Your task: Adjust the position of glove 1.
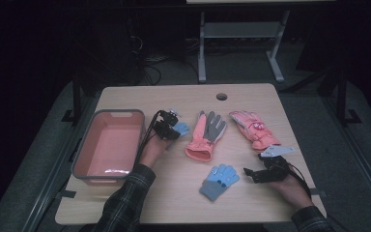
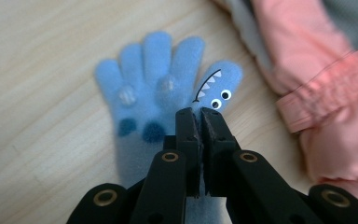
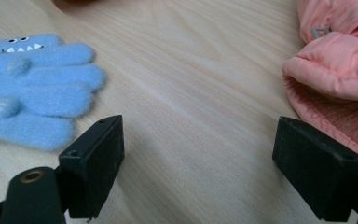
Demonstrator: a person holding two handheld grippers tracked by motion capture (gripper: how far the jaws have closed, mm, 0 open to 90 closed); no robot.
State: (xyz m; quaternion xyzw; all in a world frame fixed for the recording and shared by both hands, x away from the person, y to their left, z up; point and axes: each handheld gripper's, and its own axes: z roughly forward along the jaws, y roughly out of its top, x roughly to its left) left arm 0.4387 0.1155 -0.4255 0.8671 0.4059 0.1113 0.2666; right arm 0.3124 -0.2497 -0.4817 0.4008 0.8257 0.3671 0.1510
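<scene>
Left claw point(image 2: 200, 112) pinched shut on soft, light blue glove point(image 2: 156, 88) near its thumb on table point(image 2: 42, 116)—grab more fabric, fleece slips; high view: glove point(image 1: 180, 128) beside pink bin point(image 1: 108, 145); right claw point(image 3: 198, 140) wide open, empty.

High view: fixed above the person's side, looking forward and down over the whole surface point(image 1: 183, 203). Left gripper view: rides close over the wood, facing down on a small blue glove point(image 2: 158, 88). Right gripper view: low, near-level across the surface. It shares with the high view the second blue glove point(image 3: 32, 88).
</scene>
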